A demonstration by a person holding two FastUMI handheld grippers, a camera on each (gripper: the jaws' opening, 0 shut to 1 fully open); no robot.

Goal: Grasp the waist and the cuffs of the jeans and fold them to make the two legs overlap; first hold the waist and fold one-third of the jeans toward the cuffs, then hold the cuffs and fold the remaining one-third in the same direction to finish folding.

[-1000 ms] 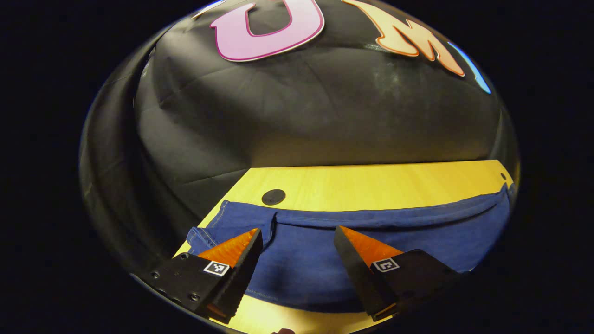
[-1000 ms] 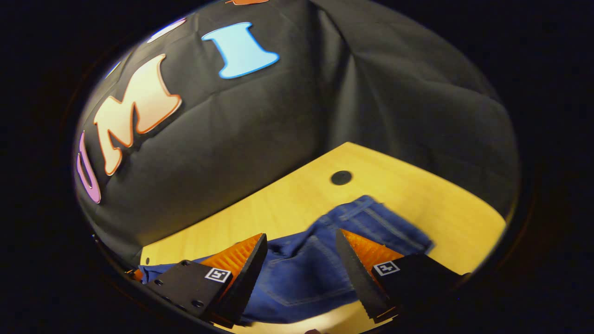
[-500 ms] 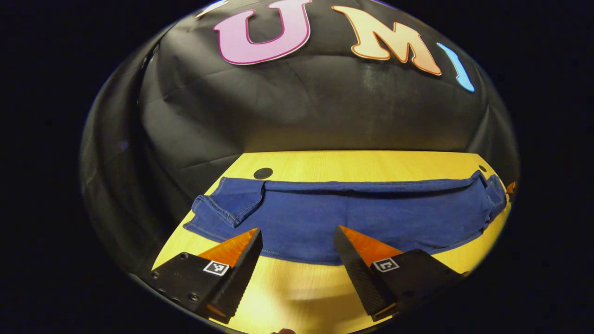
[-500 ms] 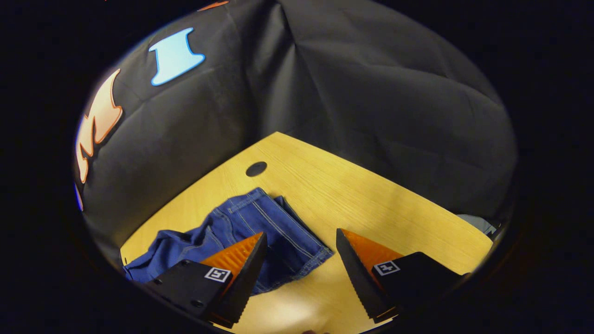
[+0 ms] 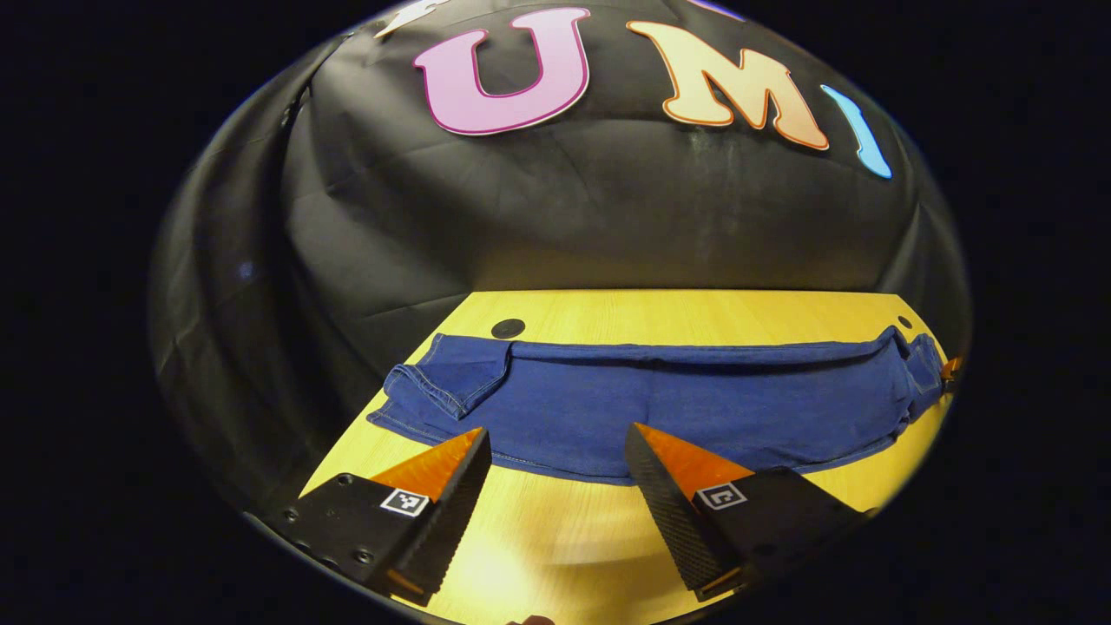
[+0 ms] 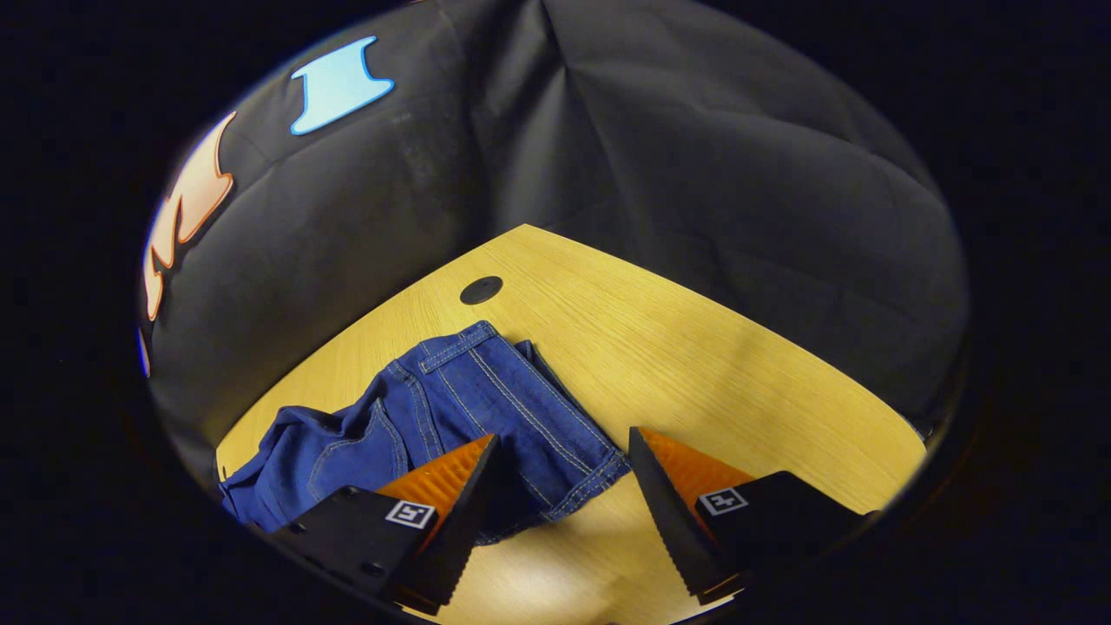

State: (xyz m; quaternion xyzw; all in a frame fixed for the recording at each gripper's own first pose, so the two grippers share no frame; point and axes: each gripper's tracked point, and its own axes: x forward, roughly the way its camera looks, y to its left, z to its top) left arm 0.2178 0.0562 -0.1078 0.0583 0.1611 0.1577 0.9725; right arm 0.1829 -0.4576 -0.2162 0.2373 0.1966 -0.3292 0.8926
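Denim lies flat ahead of two empty, spread grippers.

Both the left gripper and the right gripper hang above the wooden table with fingers parted and nothing between them. Just beyond the left gripper's tips the jeans stretch sideways as one long band, legs apparently stacked, with the cuffs off to its left, one corner turned over. In front of the right gripper sits the waist, its near corner between the fingertips, probably so that end can be pinched for the first third-fold toward the cuffs. That fold looks not yet begun.
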